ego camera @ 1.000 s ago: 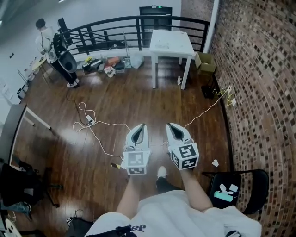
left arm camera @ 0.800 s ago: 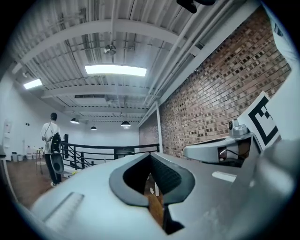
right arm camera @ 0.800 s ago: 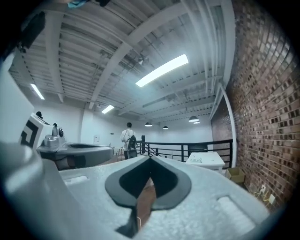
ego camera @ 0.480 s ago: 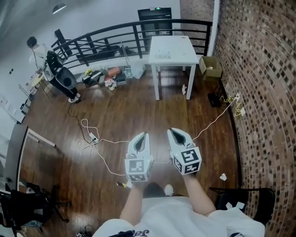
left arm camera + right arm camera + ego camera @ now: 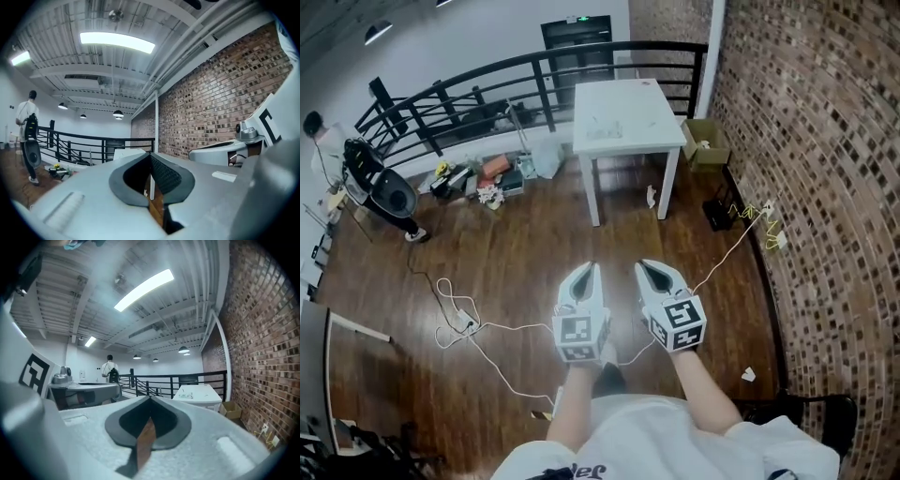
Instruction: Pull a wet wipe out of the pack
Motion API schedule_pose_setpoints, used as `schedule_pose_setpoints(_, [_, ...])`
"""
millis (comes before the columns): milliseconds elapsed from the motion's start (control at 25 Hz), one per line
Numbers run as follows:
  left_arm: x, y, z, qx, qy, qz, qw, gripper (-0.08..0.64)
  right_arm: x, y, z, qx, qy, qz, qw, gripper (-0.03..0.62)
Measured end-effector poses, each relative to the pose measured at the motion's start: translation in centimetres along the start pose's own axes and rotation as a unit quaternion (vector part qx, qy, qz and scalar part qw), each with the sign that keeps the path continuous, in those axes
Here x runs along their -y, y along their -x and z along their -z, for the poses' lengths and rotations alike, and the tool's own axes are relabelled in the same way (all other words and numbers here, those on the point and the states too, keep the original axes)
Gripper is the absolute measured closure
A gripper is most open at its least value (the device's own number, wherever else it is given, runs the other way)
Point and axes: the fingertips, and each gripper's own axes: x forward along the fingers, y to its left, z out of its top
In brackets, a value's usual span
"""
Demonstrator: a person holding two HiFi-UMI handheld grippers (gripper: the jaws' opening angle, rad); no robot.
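Both grippers are held side by side, level, over the dark wooden floor and pointing at a white table (image 5: 623,112) further ahead. My left gripper (image 5: 590,273) is shut, its tips meeting with nothing between them (image 5: 151,155). My right gripper (image 5: 647,270) is shut too and holds nothing (image 5: 150,399). Some small pale things (image 5: 602,128) lie on the tabletop, too small to identify. I cannot make out a wet wipe pack in any current view.
A brick wall (image 5: 825,187) runs along the right. A black railing (image 5: 487,84) stands behind the table, with clutter (image 5: 487,178) at its foot. A cardboard box (image 5: 701,145), white cables (image 5: 478,328), a paper scrap (image 5: 748,374) and a black chair (image 5: 827,417) are on the floor. A person (image 5: 323,141) stands far left.
The view has advanced across the floor and the white table is nearer. Both grippers stayed shut, side by side. The chair carrying a teal pack has slid out at the lower right.
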Motion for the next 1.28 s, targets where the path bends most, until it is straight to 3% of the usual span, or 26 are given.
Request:
schedule_pose_setpoints(240, [-7.3, -11.2, -4.6, 0.016, 0.005, 0.028, 0.9995, 0.543, 2.5, -10.8, -6.8, 0.030, 0.032, -0.008, 0.999, 0.603])
schedule_pose_setpoints(400, [-10.4, -16.7, -5.3, 0.006, 0.086, 0.041, 0.9954, 0.543, 3.9, -15.7, -6.4, 0.007, 0.032, -0.010, 0.999, 0.603])
schedule_pose_setpoints(600, [-11.2, -24.0, -4.1, 0.003, 0.060, 0.054, 0.9967, 0.543, 9.7, -21.6, -5.8, -0.009, 0.023, -0.005, 1.000, 0.603])
schedule_pose_setpoints(800, [-13.4, -33.7, -4.2, -0.005, 0.080, 0.032, 0.9963, 0.543, 18.1, -30.3, -7.2, -0.007, 0.009, -0.010, 1.000, 0.603])
schedule_pose_setpoints(1080, [-12.8, -45.8, -8.7, 0.056, 0.035, 0.003, 0.9978, 0.543, 29.5, -38.3, -12.9, 0.030, 0.017, -0.027, 0.999, 0.603])
schedule_pose_setpoints(1280, [-13.5, -50.3, -6.4, 0.041, 0.041, -0.013, 0.9982, 0.543, 34.8, -42.6, -9.9, -0.012, -0.024, -0.021, 0.999, 0.603])
